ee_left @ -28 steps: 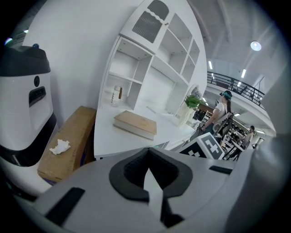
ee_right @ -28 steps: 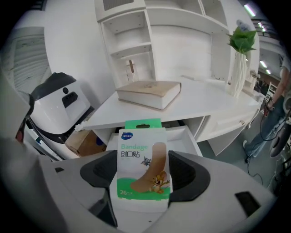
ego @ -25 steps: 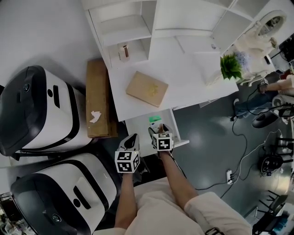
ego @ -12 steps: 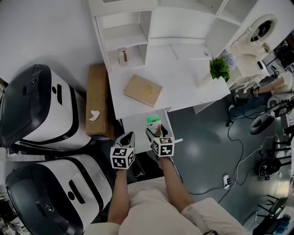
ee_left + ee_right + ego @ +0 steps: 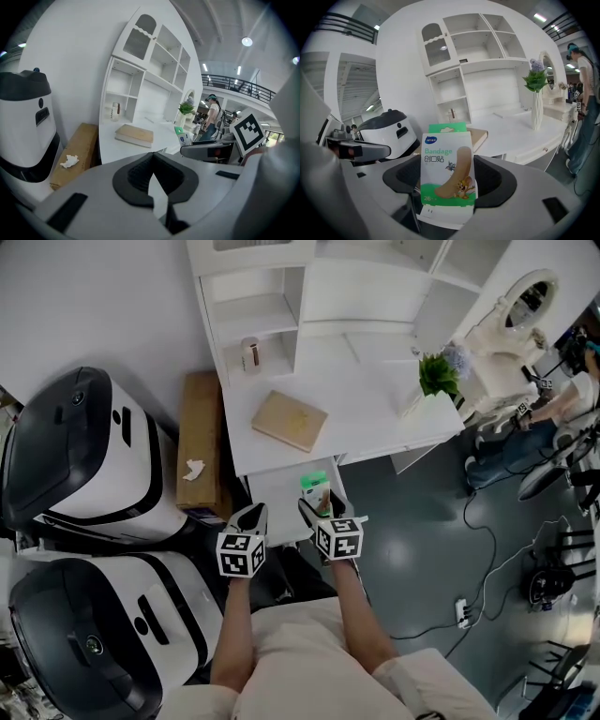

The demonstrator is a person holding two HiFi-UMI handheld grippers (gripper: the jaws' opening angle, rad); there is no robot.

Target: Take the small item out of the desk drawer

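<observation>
A small green and white bandage box [image 5: 447,176] stands upright between the jaws of my right gripper [image 5: 447,190], which is shut on it. From the head view the box [image 5: 316,489] hangs over the open white desk drawer [image 5: 277,495], held by the right gripper [image 5: 318,508]. My left gripper [image 5: 250,518] hovers at the drawer's left front corner. Its jaws are shut with nothing between them [image 5: 157,187]. The box [image 5: 183,136] also shows at the right of the left gripper view.
A tan book [image 5: 289,420] lies on the white desk [image 5: 375,399], with a potted plant [image 5: 436,375] at its right end. A long cardboard box [image 5: 199,446] lies left of the desk. Two big white and black machines [image 5: 84,460] stand further left. A person [image 5: 553,418] sits far right.
The bandage box has stayed in the right gripper over the drawer. Both grippers have shifted slightly, the left one further to the left, and the head view has turned a little.
</observation>
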